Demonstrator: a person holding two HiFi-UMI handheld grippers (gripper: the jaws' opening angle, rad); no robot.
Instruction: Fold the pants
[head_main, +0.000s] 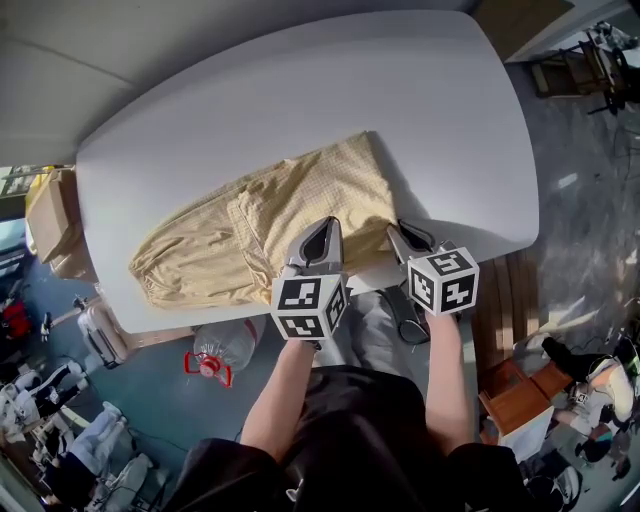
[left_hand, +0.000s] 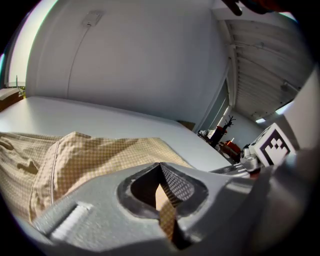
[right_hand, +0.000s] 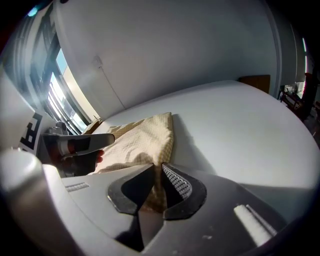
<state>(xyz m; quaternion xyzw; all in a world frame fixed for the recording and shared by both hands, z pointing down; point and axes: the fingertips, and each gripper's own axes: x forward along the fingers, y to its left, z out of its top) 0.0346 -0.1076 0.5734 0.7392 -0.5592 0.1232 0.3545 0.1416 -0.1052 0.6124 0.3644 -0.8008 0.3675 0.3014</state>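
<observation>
Fabric of a pale yellow check is seen in the pants (head_main: 250, 235), which are spread at a slant across the near half of the white table (head_main: 300, 90), with the squarer end lying to the right, close to the near edge. The left gripper (head_main: 322, 230) is set on the near edge of that end, and in its own view the jaws are seen brought together with a strip of the checked cloth pinched between the pads. The right gripper (head_main: 402, 236) is placed at the right-hand corner of the same end. Its jaws are drawn nearly together, and a fold of the cloth is caught in the narrow gap between them. The garment is judged to be light, thin and quite limp. Creases and soft ridges are shown along its length, so no shape will be kept once it is lifted, and whatever is unsupported will sag and drag. Little slip is expected, since woven cloth is held well by ribbed pads, and nothing about it is fragile. The best hold is judged to be along one end, at points set apart, so that the edge is kept taut between the grippers and can be laid over the far part flat. A pinch through all layers is advised, lest only the top one be raised.
</observation>
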